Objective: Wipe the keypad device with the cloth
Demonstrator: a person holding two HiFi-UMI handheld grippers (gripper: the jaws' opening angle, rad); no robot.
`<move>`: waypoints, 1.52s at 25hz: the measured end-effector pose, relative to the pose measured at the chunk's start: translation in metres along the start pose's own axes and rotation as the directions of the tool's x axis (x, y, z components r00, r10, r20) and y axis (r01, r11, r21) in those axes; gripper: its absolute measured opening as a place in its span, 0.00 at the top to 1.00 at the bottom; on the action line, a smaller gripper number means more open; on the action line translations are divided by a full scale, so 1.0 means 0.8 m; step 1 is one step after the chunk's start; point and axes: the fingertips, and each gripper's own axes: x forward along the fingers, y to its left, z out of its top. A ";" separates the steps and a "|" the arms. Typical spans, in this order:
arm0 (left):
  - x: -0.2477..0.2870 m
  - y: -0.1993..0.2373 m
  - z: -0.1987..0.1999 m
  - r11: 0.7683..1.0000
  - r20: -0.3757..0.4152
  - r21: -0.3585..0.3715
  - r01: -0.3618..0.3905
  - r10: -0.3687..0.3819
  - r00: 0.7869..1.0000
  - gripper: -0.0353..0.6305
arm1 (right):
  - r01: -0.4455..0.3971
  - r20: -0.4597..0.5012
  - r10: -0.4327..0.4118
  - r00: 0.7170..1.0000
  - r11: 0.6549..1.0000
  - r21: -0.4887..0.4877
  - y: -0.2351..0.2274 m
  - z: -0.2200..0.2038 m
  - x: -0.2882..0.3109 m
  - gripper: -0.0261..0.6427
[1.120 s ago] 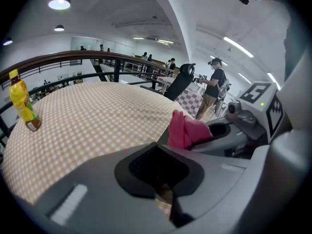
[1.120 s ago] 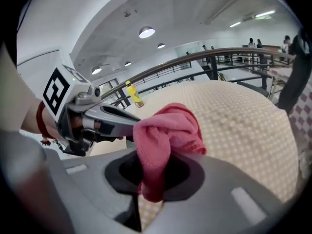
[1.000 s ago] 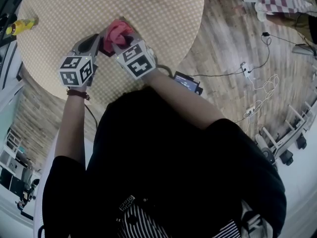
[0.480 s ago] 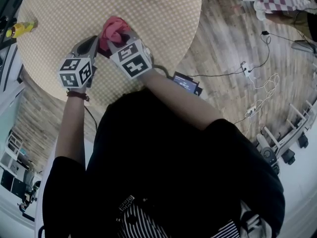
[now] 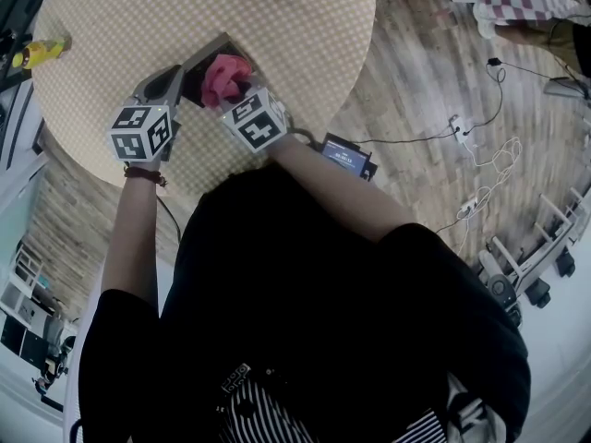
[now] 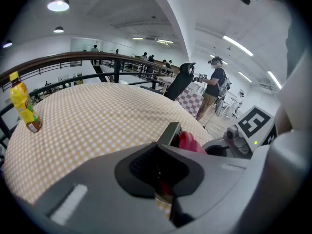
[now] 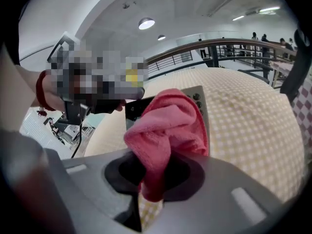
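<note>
The grey keypad device [image 5: 201, 63] lies tilted on the checked round table [image 5: 295, 26]. My left gripper [image 5: 183, 87] is shut on the device's near left edge; its jaws meet around that edge in the left gripper view [image 6: 163, 182]. My right gripper [image 5: 236, 97] is shut on a bunched pink cloth [image 5: 224, 77], which rests on the device's face. In the right gripper view the cloth [image 7: 165, 130] rises out of the jaws of the right gripper [image 7: 153, 182] and covers most of the device [image 7: 199, 104], leaving a row of buttons showing. The cloth [image 6: 190, 143] also peeks from behind the device [image 6: 170, 132].
A yellow bottle [image 5: 37, 49] stands at the table's far left edge [image 6: 23, 106]. On the wooden floor to the right lie a black box [image 5: 349, 155], a power strip and cables [image 5: 466, 132]. A person [image 6: 213, 94] stands beyond the table.
The right gripper has drawn the cloth back along the device toward me, and the device's far end now shows. The left gripper has stayed in place.
</note>
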 end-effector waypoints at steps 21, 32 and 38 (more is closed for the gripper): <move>-0.218 -0.086 0.016 0.989 0.404 -0.147 -0.014 0.072 0.912 0.95 | -0.029 0.271 0.046 0.962 0.997 -0.068 0.118 0.089 -0.205 0.85; -0.414 -0.155 0.038 0.996 0.594 -0.070 0.059 -0.006 0.804 0.95 | 0.020 0.408 0.087 0.909 0.968 -0.250 0.265 0.162 -0.334 0.85; -0.377 -0.071 0.069 0.996 0.621 -0.056 0.072 -0.022 0.784 0.95 | 0.054 0.445 0.073 0.893 0.962 -0.267 0.251 0.239 -0.270 0.85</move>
